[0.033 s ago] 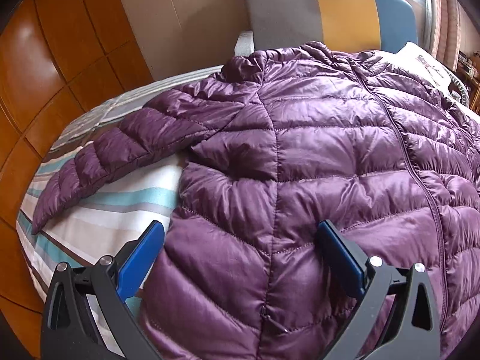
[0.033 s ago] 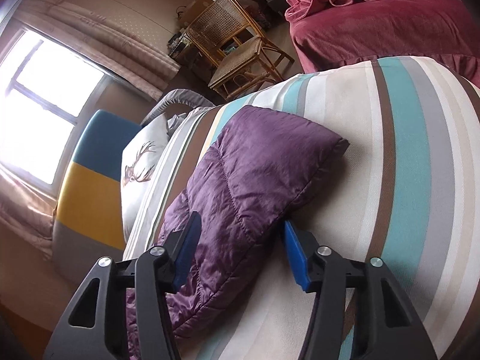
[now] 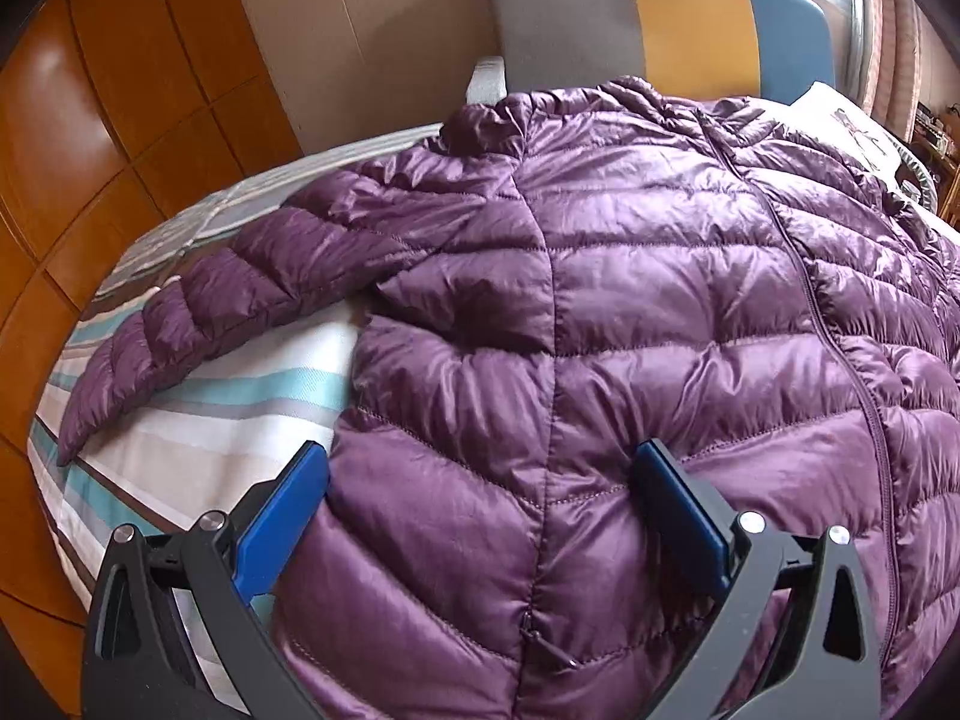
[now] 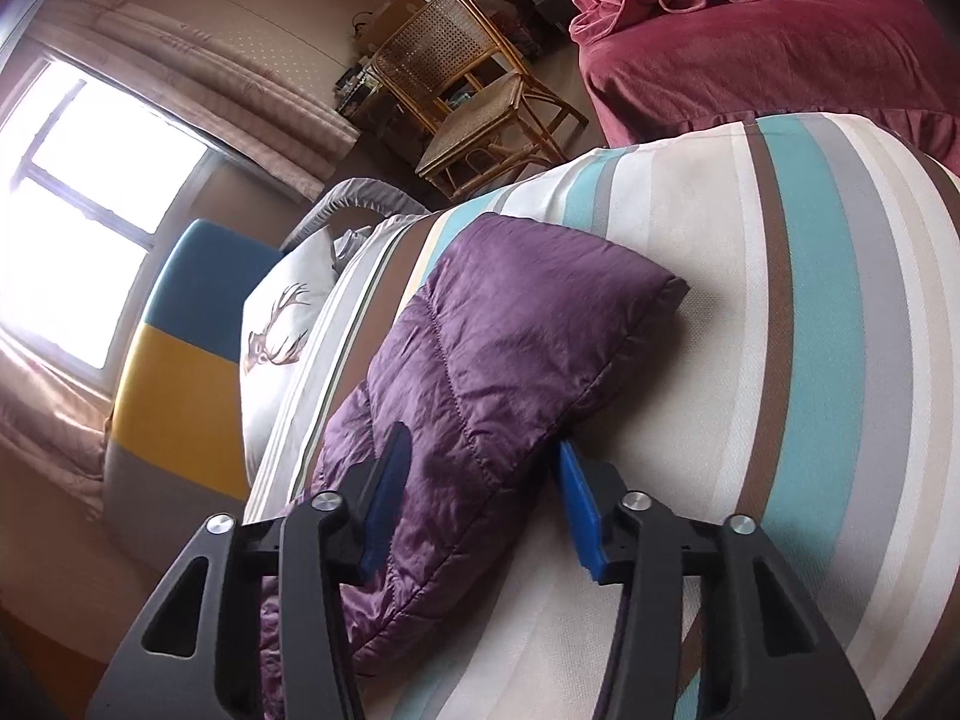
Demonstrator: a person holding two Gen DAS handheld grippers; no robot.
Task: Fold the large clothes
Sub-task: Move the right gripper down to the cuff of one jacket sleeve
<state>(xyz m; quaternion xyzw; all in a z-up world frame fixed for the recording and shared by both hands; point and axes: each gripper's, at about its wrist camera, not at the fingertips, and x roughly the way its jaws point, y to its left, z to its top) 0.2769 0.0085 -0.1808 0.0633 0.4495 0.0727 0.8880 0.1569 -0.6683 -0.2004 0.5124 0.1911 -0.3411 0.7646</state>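
Observation:
A purple quilted down jacket (image 3: 630, 300) lies front up on the striped bed (image 3: 198, 420), zip closed, one sleeve (image 3: 240, 300) stretched out to the left. My left gripper (image 3: 480, 462) is open wide over the jacket's lower left side, and the padded edge bulges between its blue pads. In the right wrist view the other sleeve's cuff end (image 4: 510, 330) lies on the striped cover (image 4: 810, 360). My right gripper (image 4: 480, 456) straddles that sleeve. Its jaws are closing, one pad above the fabric and one at its edge, and neither squeezes it flat.
A grey, yellow and blue headboard (image 3: 660, 18) and a deer-print pillow (image 4: 288, 312) stand at the bed's head. Wooden wall panels (image 3: 90, 150) run along the left. A rattan chair (image 4: 468, 90) and a dark red bed (image 4: 780, 48) lie beyond the far edge.
The right gripper's jaws have drawn closer together around the sleeve. The left gripper and the jacket's body look the same.

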